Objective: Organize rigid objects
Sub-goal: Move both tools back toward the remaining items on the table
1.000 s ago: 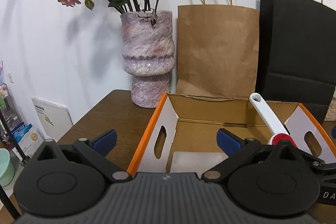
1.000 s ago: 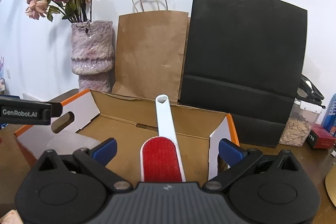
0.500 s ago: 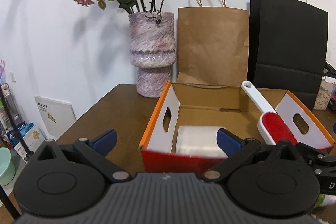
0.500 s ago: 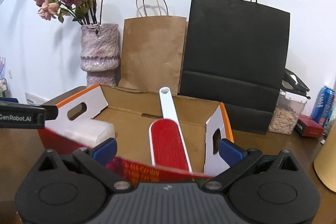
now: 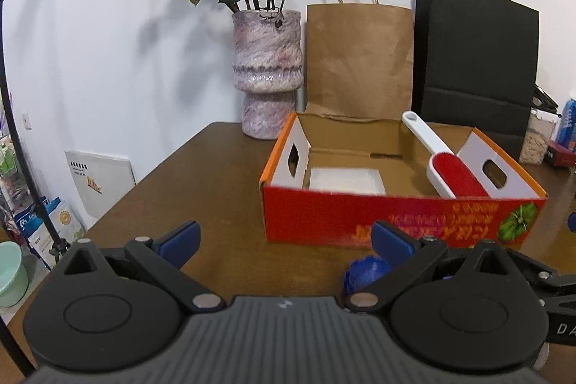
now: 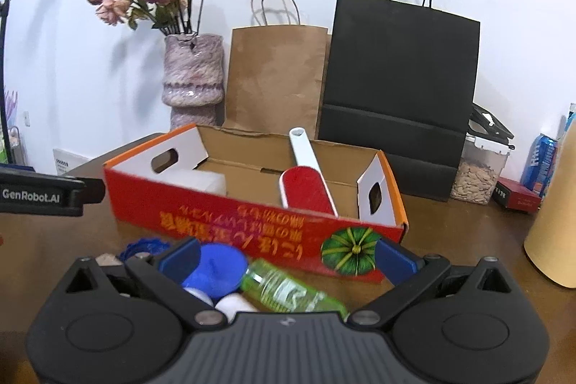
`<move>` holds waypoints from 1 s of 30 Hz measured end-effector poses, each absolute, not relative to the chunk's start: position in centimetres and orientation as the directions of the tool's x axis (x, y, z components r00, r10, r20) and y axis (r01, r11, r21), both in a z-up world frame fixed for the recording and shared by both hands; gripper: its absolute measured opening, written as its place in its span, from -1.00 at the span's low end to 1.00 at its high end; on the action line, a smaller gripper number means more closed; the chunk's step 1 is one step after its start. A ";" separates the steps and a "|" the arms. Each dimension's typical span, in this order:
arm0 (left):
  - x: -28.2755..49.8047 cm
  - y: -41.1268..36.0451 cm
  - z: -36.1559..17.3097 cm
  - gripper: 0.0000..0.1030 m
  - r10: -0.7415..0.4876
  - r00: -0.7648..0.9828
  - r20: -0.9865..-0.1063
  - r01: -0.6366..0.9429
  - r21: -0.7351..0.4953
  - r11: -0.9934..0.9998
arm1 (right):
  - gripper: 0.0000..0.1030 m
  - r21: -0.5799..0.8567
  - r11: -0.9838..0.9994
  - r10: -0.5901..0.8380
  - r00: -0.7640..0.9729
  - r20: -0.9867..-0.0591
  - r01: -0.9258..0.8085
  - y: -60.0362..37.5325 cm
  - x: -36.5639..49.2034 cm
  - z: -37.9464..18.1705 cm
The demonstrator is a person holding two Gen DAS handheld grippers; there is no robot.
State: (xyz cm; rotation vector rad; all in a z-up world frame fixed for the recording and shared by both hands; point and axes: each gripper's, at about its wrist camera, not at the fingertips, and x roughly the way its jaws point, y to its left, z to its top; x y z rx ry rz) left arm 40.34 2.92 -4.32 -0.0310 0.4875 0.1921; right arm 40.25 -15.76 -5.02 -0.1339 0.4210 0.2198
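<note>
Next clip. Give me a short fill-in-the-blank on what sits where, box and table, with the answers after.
1. The lint brush lies inside the ____.
2. The lint brush's pad is coloured ____.
3. The green bottle lies on the table, ____ the box.
4. Between the vase and the black bag stands a ____ paper bag.

Answers: box; red; outside; brown

– What colour is the box (image 6: 252,222)?
– Red with yellow writing and a green pumpkin picture.
– And the brush (image 6: 309,184)?
– White with a red pad. The bottle (image 6: 288,288) is green.
</note>
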 end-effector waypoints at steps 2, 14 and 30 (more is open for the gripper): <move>39.5 2.9 -4.4 1.00 0.173 0.866 -0.469 -0.188 0.015 0.982 | 1.00 -0.091 0.967 0.180 0.889 -0.420 -0.239 -15.7 39.4 -5.1; 35.8 3.5 -5.9 1.00 0.156 0.853 -0.499 -0.181 -0.001 0.984 | 1.00 -0.076 0.975 0.154 0.879 -0.451 -0.210 -16.8 34.8 -6.1; 34.4 3.4 -6.9 1.00 0.130 0.845 -0.518 -0.154 -0.003 0.988 | 1.00 -0.089 0.977 0.120 0.839 -0.530 -0.196 -16.7 33.3 -8.0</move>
